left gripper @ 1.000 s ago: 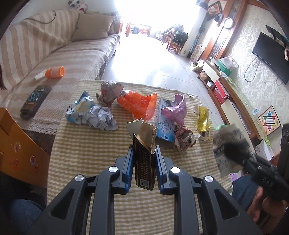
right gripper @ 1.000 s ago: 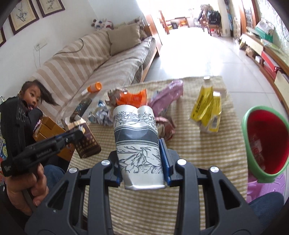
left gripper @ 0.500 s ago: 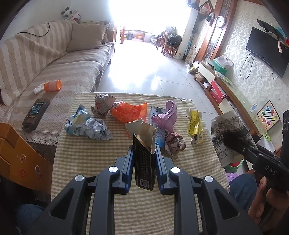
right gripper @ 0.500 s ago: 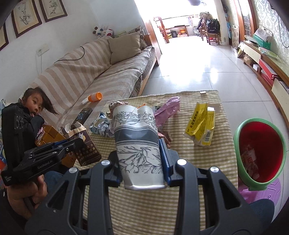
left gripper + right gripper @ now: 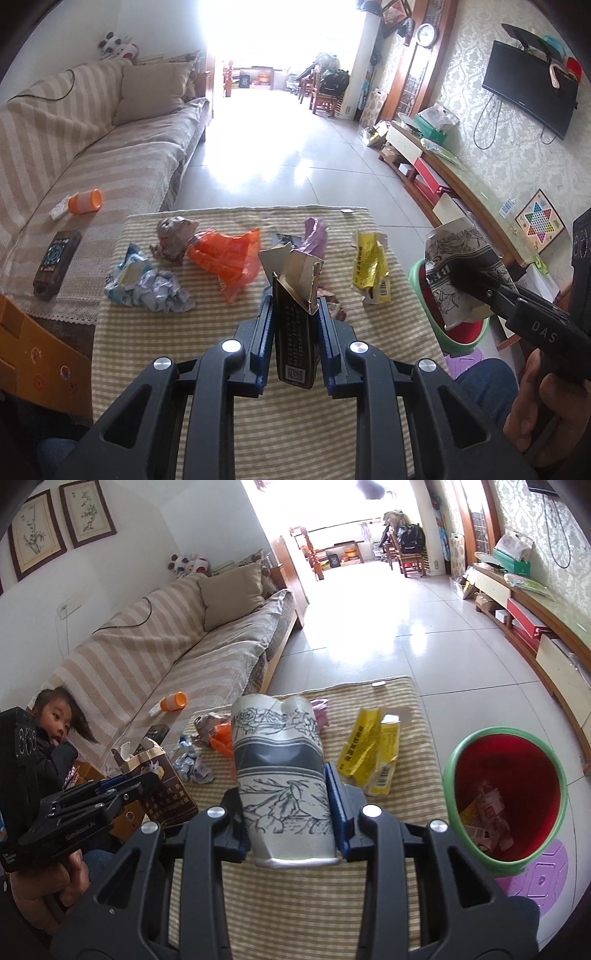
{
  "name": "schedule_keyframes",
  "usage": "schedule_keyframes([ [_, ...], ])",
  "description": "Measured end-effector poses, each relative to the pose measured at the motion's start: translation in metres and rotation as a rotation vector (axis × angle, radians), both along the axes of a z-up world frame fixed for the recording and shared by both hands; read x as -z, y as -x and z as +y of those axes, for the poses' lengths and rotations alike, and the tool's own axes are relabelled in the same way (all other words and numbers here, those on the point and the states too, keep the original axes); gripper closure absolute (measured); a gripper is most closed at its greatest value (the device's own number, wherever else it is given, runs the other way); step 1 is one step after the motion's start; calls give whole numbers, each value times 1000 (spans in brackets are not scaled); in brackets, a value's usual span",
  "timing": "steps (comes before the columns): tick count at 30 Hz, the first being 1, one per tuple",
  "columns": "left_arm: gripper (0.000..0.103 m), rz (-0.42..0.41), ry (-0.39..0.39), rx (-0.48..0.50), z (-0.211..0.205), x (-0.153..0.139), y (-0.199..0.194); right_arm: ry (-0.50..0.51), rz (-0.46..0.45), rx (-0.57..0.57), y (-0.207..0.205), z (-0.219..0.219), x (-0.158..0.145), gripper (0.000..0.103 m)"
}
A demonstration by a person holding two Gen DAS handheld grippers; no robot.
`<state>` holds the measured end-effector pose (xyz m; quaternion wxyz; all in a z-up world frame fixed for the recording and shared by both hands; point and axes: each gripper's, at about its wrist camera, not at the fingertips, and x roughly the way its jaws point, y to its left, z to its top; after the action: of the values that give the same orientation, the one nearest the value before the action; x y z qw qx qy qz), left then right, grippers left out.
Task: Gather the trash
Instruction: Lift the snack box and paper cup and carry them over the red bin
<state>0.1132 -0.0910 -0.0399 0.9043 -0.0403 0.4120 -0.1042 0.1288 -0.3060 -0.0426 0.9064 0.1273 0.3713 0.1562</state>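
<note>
My left gripper (image 5: pixel 291 332) is clamped tight on a torn brown box (image 5: pixel 295 325) above the striped table (image 5: pixel 229 424), my right gripper (image 5: pixel 288 812) pinches a squashed paper cup (image 5: pixel 282 775), and next I judge both must swing over the green bin (image 5: pixel 504 866) and let go.

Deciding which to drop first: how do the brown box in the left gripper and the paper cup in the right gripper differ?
The brown box is dark, flat and slim with a torn-open top; the paper cup is pale with grey floral print, rounder, wider and dented at its rim. Both are held upright, clamped in shut jaws above the striped table.
</note>
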Motion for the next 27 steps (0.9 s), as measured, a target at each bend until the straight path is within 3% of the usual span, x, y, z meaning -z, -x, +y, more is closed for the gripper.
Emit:
schedule_keyframes([
  [13,84,-6,-1,134,-87,-6,-30,6,-5,137,-10,-81,-2,70],
  [27,84,10,8,258,-173,6,-62,9,30,279,-17,-170,22,70],
])
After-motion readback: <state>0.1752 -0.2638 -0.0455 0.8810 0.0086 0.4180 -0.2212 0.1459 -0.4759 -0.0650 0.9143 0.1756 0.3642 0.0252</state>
